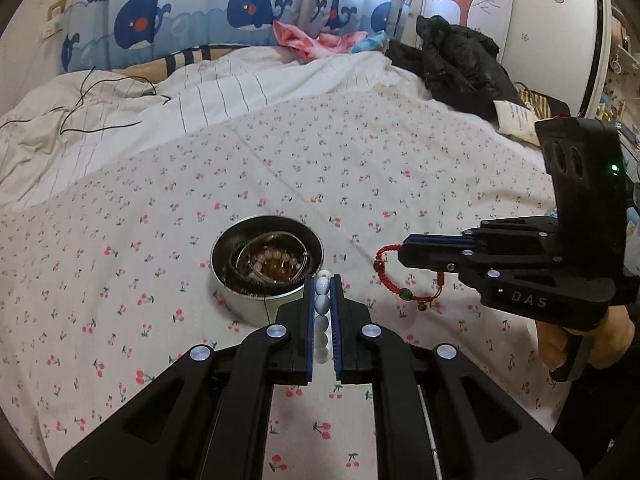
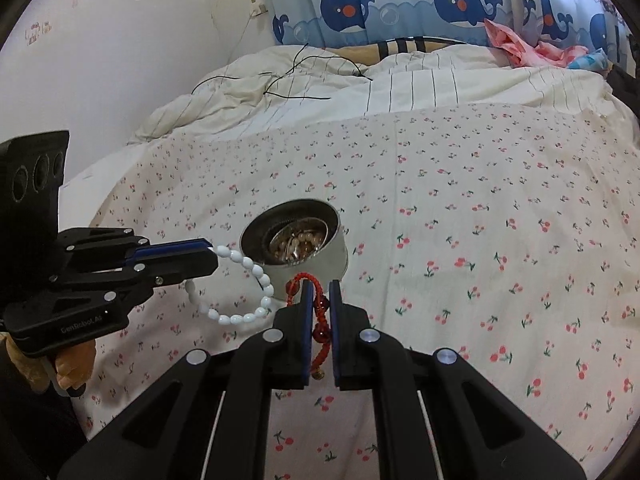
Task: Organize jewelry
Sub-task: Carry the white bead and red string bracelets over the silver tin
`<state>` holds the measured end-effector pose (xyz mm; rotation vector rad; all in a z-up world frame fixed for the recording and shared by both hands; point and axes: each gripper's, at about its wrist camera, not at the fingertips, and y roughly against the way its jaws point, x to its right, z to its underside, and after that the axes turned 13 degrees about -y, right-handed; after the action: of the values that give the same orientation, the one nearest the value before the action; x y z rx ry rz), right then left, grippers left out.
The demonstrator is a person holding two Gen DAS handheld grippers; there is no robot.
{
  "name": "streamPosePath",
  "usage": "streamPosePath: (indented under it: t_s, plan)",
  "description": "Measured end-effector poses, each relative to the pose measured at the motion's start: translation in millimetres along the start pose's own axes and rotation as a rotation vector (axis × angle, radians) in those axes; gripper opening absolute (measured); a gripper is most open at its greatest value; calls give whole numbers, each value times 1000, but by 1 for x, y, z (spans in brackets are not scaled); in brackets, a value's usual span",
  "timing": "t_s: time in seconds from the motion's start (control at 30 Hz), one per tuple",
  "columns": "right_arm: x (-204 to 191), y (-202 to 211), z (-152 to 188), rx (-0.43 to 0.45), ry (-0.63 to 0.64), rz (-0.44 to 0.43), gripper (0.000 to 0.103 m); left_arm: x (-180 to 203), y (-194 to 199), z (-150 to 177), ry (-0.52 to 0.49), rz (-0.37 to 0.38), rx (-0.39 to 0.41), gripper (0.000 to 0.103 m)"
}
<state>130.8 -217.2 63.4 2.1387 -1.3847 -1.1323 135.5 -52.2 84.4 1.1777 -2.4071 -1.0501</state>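
A round metal tin (image 1: pixel 267 258) stands on the cherry-print sheet and holds several bead bracelets; it also shows in the right wrist view (image 2: pixel 298 236). My left gripper (image 1: pixel 322 282) is shut on a white bead bracelet (image 1: pixel 322 304), held just in front of the tin; the bracelet hangs as a loop in the right wrist view (image 2: pixel 244 292) from the left gripper (image 2: pixel 211 254). My right gripper (image 2: pixel 320 284) is shut on a red cord bracelet (image 2: pixel 320 320), just in front of the tin. In the left wrist view the right gripper (image 1: pixel 402 251) holds the red bracelet (image 1: pixel 390 276) right of the tin.
The cherry-print sheet (image 1: pixel 360 160) covers the bed. A striped white duvet (image 1: pixel 200 92) with a black cable (image 1: pixel 100 96) lies behind. Black clothing (image 1: pixel 456 64) and pink fabric (image 1: pixel 316 42) sit at the far right. A wall (image 2: pixel 100 60) borders the bed's left.
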Motion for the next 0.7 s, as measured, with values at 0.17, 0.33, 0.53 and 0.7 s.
streamPosePath:
  t_s: [0.17,0.33,0.53,0.7]
  plan:
    - [-2,-4,-8,4,9,-16,8,3,0,-6,-17,-5,38,7]
    - [-1,-10,-27,15,10,-42,8,-5,2,-16,10,-3,102,7]
    - [5,-18,-50,37,-34,-85,8,-29,-9,-23,93,13,131,7]
    - [6,-25,-59,30,-62,-118,8,-41,-22,-26,144,30,131,7]
